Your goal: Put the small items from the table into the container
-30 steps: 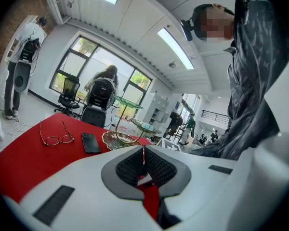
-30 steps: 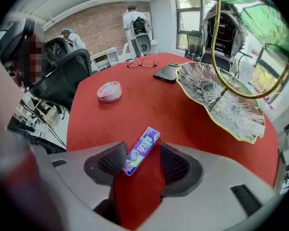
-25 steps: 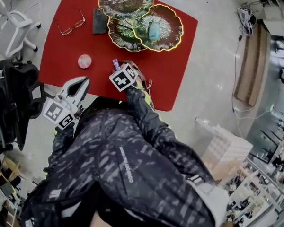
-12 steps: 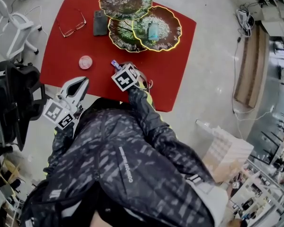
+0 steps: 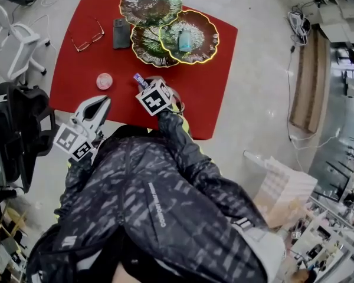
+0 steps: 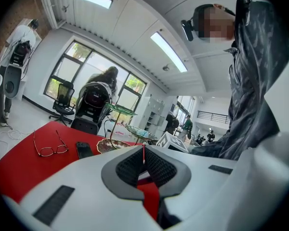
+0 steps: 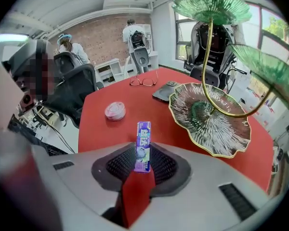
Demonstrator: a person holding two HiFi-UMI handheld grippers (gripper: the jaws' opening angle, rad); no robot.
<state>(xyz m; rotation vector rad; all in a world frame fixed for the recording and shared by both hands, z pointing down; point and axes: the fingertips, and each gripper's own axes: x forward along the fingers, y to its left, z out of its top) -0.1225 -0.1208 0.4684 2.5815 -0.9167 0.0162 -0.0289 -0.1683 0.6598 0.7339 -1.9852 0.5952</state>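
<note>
Holding a purple pack of gum (image 7: 143,146) upright in the right tongs (image 7: 143,161), clenched on its lower half, pads pressed against both flat sides, upper half poking out above the tips. Judged as the carry step: pick-up done, drop-off not yet made. Next move likely a reach toward twelve to one o'clock in the head view, over to the tiered stand of leaf-shaped dishes (image 5: 150,5), calling for enough height to clear the gold-edged rim of the low dish (image 7: 209,119) and a steady, upright hold on the pack until well over a dish before letting go. Already lying in the right-hand dish (image 5: 205,34): a small pale blue item (image 5: 186,39). On the red worktop (image 5: 71,69) and probably waiting for a turn: a round pink tin (image 5: 104,81) at about nine o'clock from the gum, plus glasses (image 5: 85,35) and a dark phone (image 5: 121,33) at ten to eleven o'clock. Left tongs (image 6: 143,153) clenched too, pads meeting along a thin line with nothing between, parked at the near edge of the worktop at about seven o'clock from the right ones, pointing roughly level toward the stand.
</note>
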